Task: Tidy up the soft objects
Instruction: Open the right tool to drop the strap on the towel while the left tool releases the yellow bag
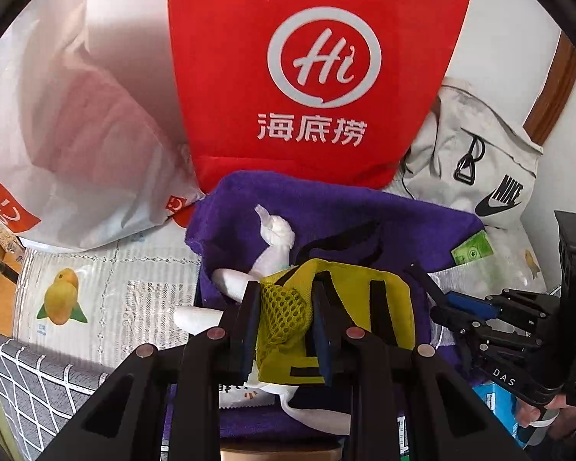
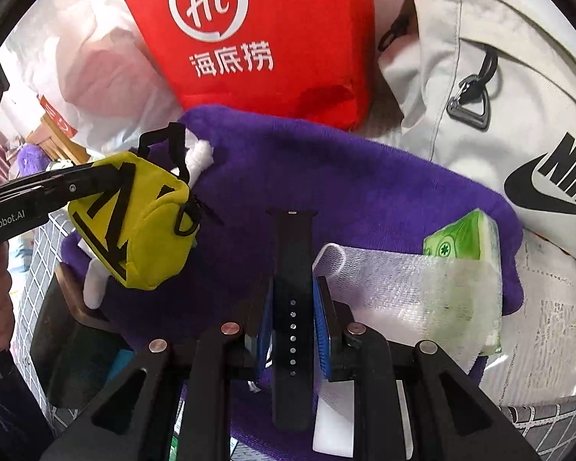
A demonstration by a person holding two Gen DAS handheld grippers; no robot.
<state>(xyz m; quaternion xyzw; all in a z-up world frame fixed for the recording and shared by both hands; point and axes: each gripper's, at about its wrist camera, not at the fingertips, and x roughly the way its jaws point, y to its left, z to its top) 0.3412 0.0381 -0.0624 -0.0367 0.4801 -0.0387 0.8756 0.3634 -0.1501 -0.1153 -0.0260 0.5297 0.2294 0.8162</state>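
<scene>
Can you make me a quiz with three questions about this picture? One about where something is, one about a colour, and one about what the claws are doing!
1. Where is the green tissue pack?
A. on the purple cloth, next to the white sports bag
B. inside the red bag
C. in the left claw

2. What colour is the little pouch with black straps?
A. pink
B. yellow
C. orange

3. What is the right claw doing?
A. hanging open with nothing in it
B. squeezing the red bag
C. pinching a black strap with holes

Answers: 1 A, the pack lies on the purple cloth beside the white sports bag. 2 B, the pouch in the left claw is yellow. 3 C, the black strap with holes sits between its blue pads.
</scene>
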